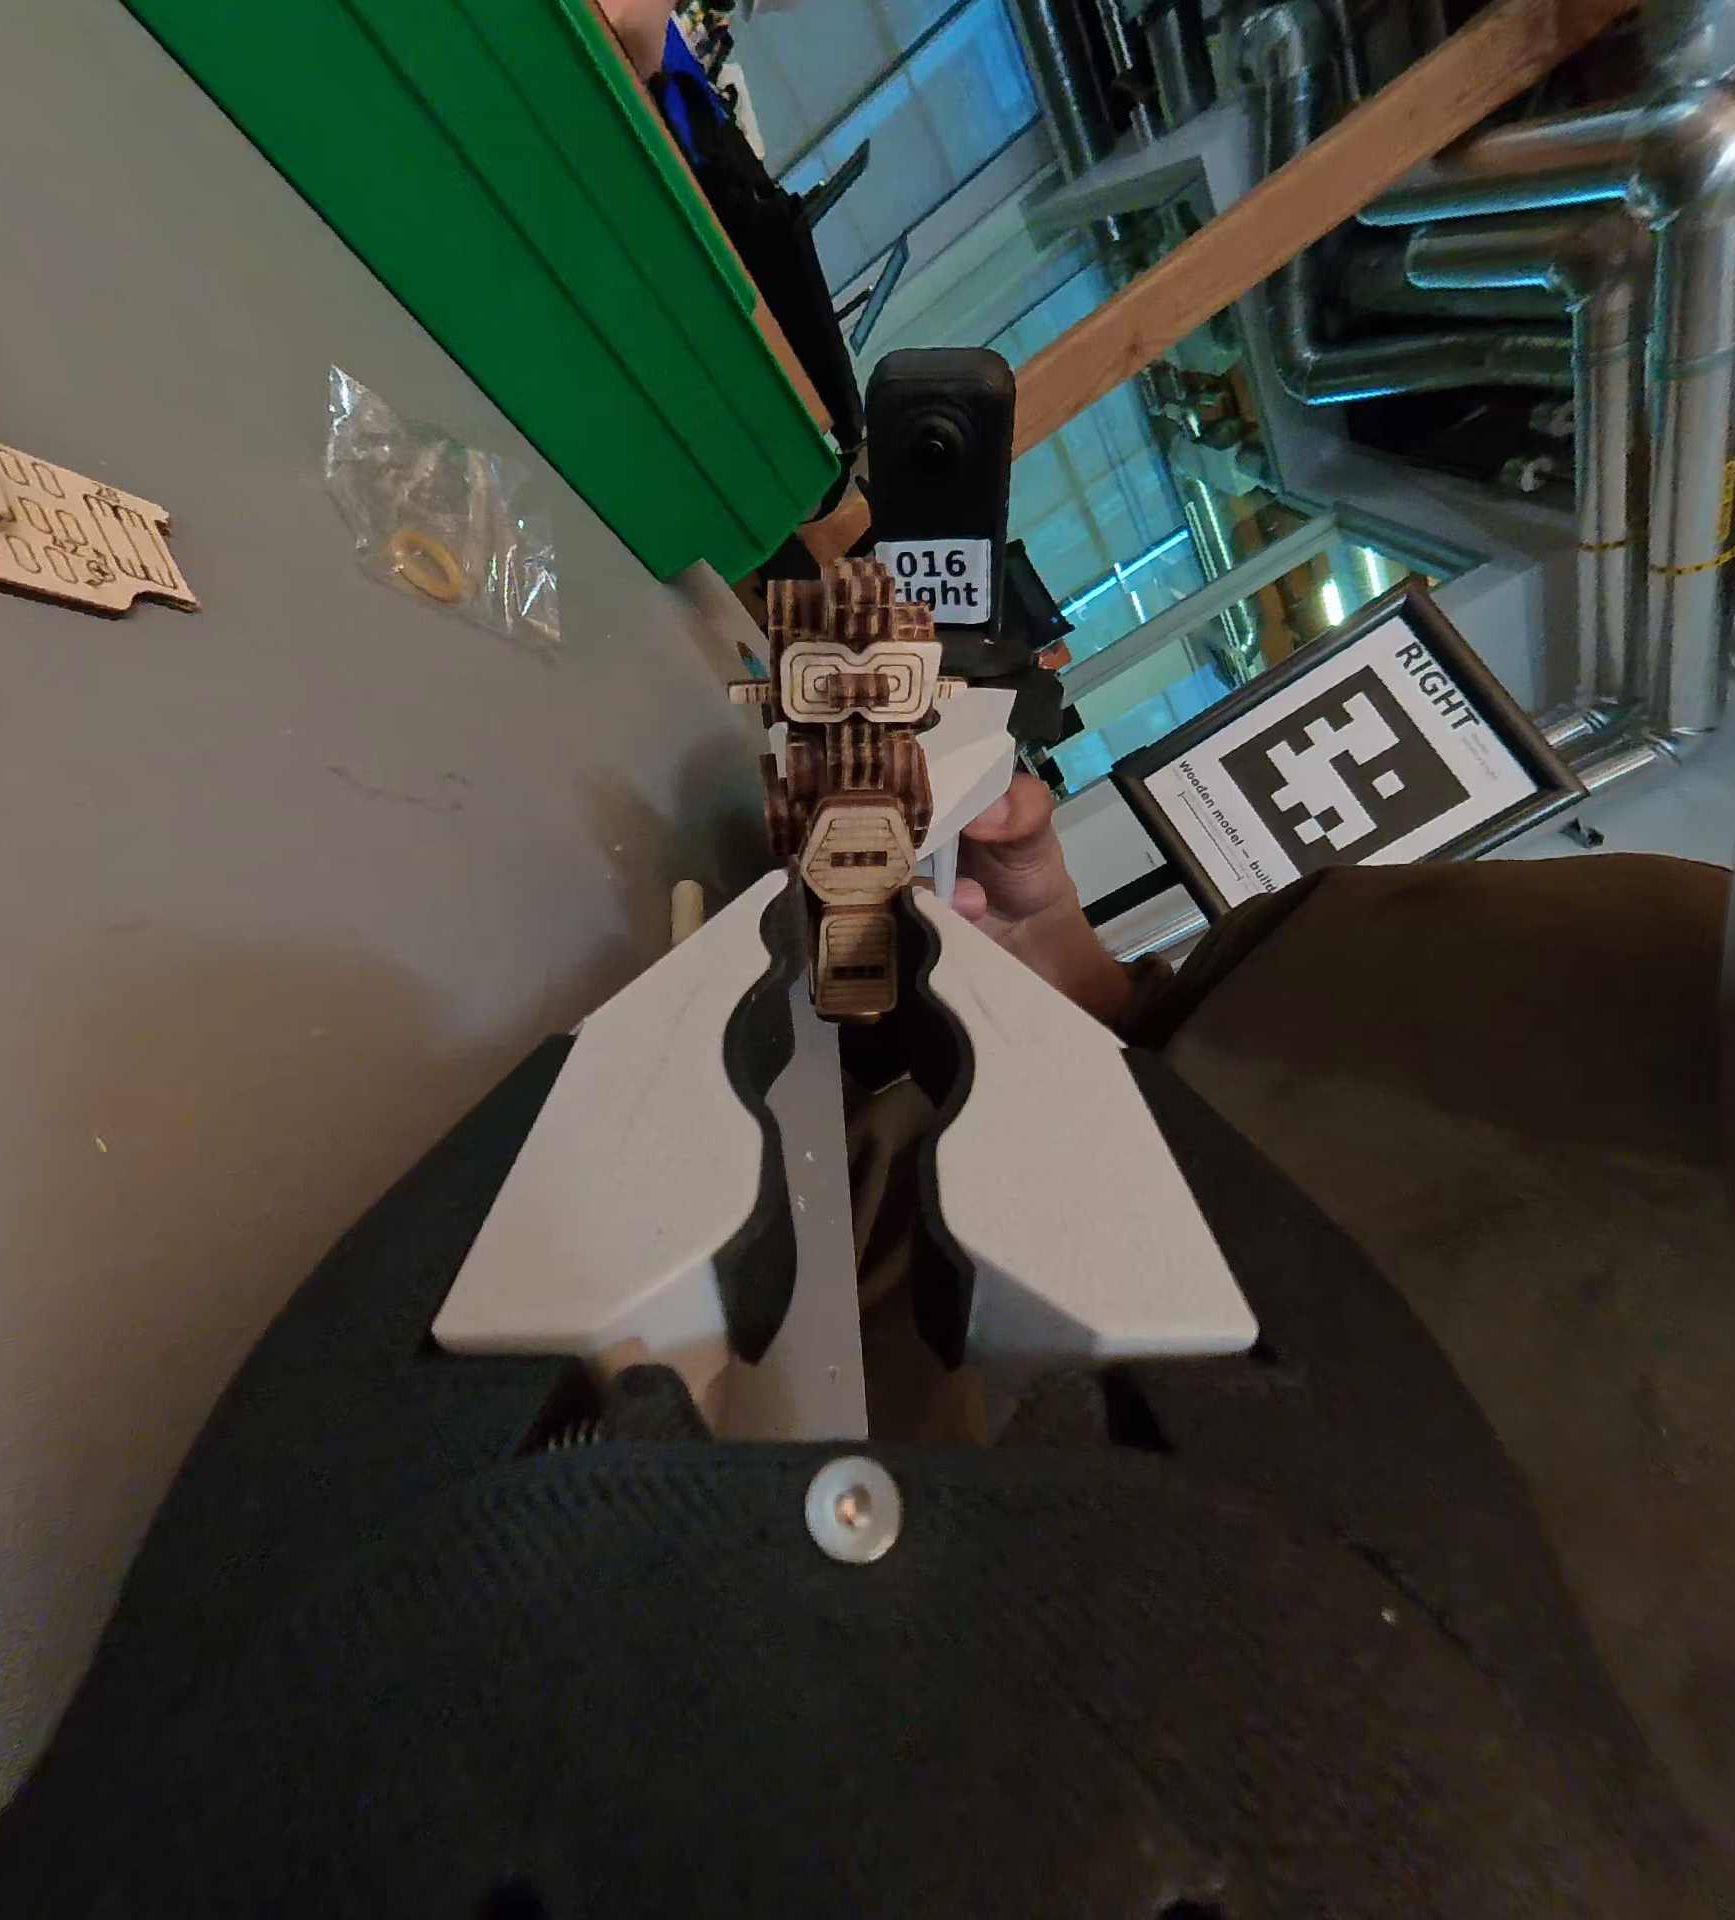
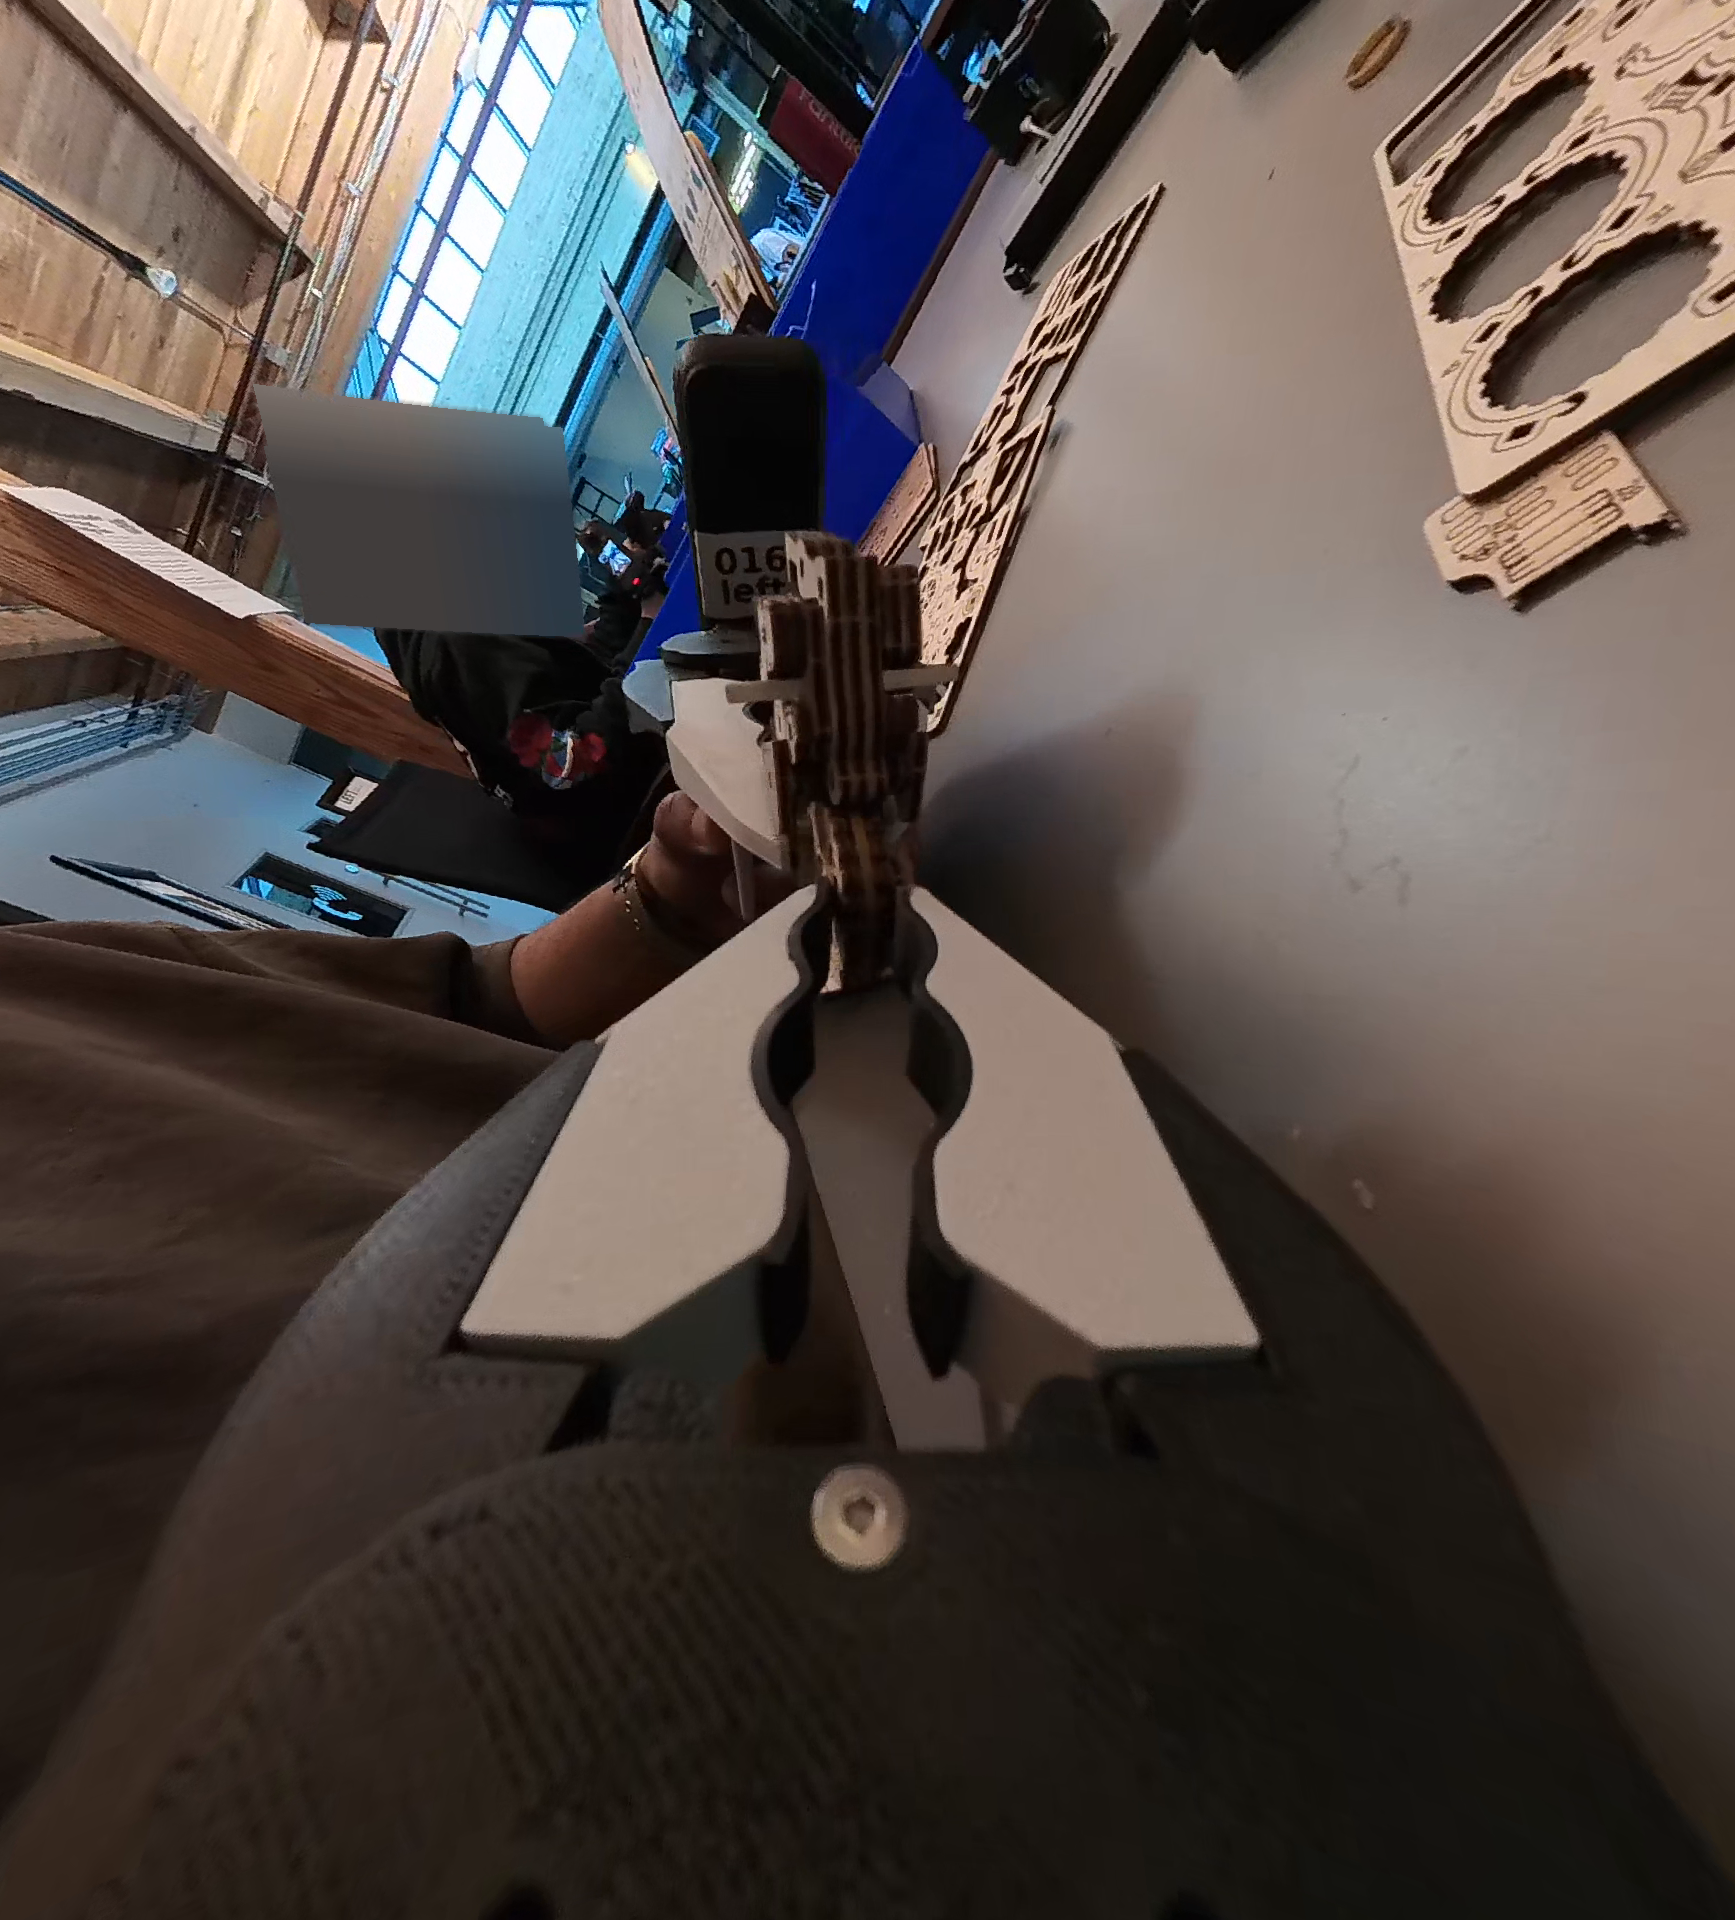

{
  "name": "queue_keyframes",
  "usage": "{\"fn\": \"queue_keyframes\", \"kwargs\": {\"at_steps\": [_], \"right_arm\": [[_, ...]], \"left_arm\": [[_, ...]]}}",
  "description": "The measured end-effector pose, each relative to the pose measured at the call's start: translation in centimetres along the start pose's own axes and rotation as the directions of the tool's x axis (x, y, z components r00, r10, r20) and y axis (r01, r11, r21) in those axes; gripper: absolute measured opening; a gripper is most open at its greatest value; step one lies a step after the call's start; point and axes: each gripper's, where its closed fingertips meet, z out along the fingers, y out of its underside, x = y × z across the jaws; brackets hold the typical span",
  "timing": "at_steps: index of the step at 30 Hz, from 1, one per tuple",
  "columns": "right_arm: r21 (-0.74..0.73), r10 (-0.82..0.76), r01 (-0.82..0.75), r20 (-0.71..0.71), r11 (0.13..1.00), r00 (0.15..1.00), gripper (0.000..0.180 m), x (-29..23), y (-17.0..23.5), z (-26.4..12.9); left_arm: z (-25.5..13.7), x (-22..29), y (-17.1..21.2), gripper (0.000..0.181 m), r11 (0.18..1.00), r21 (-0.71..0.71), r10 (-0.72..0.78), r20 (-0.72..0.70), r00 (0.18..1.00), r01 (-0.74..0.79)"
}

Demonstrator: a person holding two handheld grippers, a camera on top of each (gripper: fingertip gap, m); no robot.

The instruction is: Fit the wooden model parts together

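A layered wooden model (image 1: pixel 850 774), brown with pale engraved face plates, is held in the air between both grippers. My left gripper (image 1: pixel 852 935) is shut on its lower end. The same wooden model (image 2: pixel 847 769) shows edge-on in the right wrist view, where my right gripper (image 2: pixel 861 951) is shut on its near end. The right gripper (image 1: pixel 967 769) faces me from behind the model in the left wrist view. The left gripper (image 2: pixel 738 769) shows behind the model in the right wrist view. Both views are rolled sideways over the grey table (image 1: pixel 219 935).
Laser-cut plywood sheets (image 2: pixel 1611 239) with punched-out holes lie on the table, with a small cut-out panel (image 2: pixel 1549 530) beside them and another panel (image 1: pixel 63 540). A clear plastic bag with small parts (image 1: pixel 447 520) lies near a green bin (image 1: pixel 551 270). A framed marker sign (image 1: pixel 1351 769) stands nearby. Less than 4 cm separates the two grippers' tips.
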Motion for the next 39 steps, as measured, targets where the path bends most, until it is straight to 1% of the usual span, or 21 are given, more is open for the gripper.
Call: {"fn": "queue_keyframes", "kwargs": {"at_steps": [6,9,12,15,19,22,25,28,33,39], "right_arm": [[0.002,-0.020,0.020,-0.021,1.000,1.000,0.009,0.1,0.0,0.1],[0.026,-0.058,0.058,-0.016,0.998,0.998,0.009,-0.3,-0.4,0.1],[0.041,-0.129,0.130,-0.024,0.991,0.991,0.021,-1.1,-1.0,0.3],[0.054,-0.211,0.212,-0.012,0.976,0.977,0.028,-2.3,-1.4,0.2],[0.130,-0.321,0.319,-0.002,0.939,0.947,0.030,-4.1,-2.3,-0.7],[0.167,-0.408,0.405,-0.016,0.899,0.913,0.030,-5.2,-2.6,-1.3],[0.184,-0.485,0.481,-0.022,0.857,0.874,0.028,-6.3,-2.3,-1.4],[0.190,-0.551,0.542,-0.012,0.818,0.835,0.027,-7.4,-1.7,-1.3],[0.220,-0.629,0.615,-0.013,0.757,0.778,0.026,-8.8,-1.4,-1.8],[0.202,-0.683,0.670,-0.010,0.714,0.730,0.025,-9.1,-0.8,-1.7]], "left_arm": [[-0.1,-0.1,0.0,0.014,1.000,-0.002,0.019,0.005,1.000,-0.019],[-0.2,0.5,-0.4,0.014,0.999,0.015,0.038,-0.023,0.999,-0.038],[-0.7,1.6,-0.7,0.014,0.996,0.014,0.092,-0.075,0.993,-0.091],[-1.1,2.4,-0.7,0.014,0.985,0.012,0.175,-0.092,0.980,-0.175],[-1.7,4.5,-0.6,0.014,0.941,0.030,0.338,-0.163,0.927,-0.338],[-2.1,6.3,-0.2,0.014,0.866,0.075,0.498,-0.210,0.842,-0.494],[-2.3,7.4,0.2,0.014,0.787,0.122,0.615,-0.224,0.756,-0.605],[-2.2,7.8,0.4,0.014,0.754,0.146,0.655,-0.232,0.719,-0.640],[-2.0,7.9,0.8,0.014,0.715,0.133,0.696,-0.225,0.682,-0.686],[-1.7,8.1,1.4,0.014,0.667,0.103,0.739,-0.216,0.638,-0.738]]}}
